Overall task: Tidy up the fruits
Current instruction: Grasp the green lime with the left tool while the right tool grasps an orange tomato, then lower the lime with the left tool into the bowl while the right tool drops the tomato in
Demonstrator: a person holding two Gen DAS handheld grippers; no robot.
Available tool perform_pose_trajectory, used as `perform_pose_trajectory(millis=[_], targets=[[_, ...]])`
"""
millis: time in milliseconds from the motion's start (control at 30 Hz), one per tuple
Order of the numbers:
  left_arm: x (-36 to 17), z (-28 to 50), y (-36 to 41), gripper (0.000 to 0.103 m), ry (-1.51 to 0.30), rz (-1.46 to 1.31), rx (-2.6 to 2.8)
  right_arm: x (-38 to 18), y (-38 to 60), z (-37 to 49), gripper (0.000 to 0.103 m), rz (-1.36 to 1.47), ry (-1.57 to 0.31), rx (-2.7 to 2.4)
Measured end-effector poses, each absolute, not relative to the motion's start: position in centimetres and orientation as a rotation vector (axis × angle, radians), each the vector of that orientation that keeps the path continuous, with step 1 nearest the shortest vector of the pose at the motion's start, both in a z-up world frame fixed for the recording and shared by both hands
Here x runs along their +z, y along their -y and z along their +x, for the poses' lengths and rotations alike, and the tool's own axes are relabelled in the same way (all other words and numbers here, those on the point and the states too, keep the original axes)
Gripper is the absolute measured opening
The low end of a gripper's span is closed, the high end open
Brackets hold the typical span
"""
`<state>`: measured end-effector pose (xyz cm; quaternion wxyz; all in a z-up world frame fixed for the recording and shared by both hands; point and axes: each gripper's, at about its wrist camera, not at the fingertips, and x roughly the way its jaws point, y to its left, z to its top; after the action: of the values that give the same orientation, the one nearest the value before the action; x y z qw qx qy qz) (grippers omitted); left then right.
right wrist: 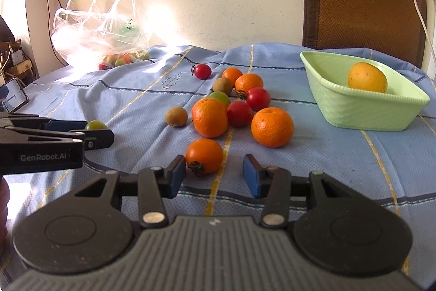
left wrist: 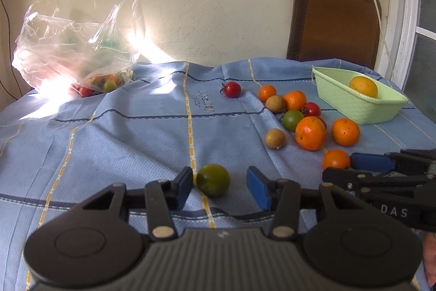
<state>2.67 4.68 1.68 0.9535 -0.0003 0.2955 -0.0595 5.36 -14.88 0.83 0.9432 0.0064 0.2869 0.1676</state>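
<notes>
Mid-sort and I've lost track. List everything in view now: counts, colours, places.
basket: 1, light green, right side of cloth
yellow fruit: 1, yellow-orange, inside basket
oranges: 4, orange, cluster left of basket
red tomatoes: 3, red, two in cluster, one apart behind it
green tomatoes: 2, green, one in cluster, one between left claw's fingers
orange tomato: 1, orange, between right claw's fingers
brown fruits: 2, brown, cluster's left side
plastic bag: 1, clear, far left by wall, more fruit inside
tablecloth: 1, blue, yellow stripes
chair: 1, brown, behind table
left claw: 1, black, blue pads, open
right claw: 1, black, blue pads, open
</notes>
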Motion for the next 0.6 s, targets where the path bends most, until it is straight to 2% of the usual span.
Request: perform_pose_trajectory(millis=[100, 167, 200, 300, 333, 600], targets=[[1.4, 3.2, -4.4, 0.044, -0.627, 0.010, -0.113, 0.8, 14.8, 5.4, 0.049, 0.013, -0.584, 0.343], [1.3, 3.4, -4.4, 0.037, -0.637, 0.013, -0.105, 0.9, 14.8, 5.3, 0.049, 0.013, -0.582, 0.346], [1.2, 3.4, -4.4, 0.027, -0.640, 0.015, -0.098, 0.9, 14.9, 5.3, 0.049, 0.016, -0.581, 0.349], [1.2, 3.5, -4.5, 0.027, -0.644, 0.004, -0.098, 0.9, 14.9, 5.3, 0.038, 0.014, -0.581, 0.359], [1.3, 3.6, -4.5, 0.027, -0.647, -0.002, -0.106, 0.9, 14.8, 5.2, 0.031, 0.010, -0.580, 0.365], [5.0, 5.5, 0.5, 0.027, -0.603, -0.035, -0.318, 2.0, 18.2, 4.8, 0.030, 0.089, -0.516, 0.343]])
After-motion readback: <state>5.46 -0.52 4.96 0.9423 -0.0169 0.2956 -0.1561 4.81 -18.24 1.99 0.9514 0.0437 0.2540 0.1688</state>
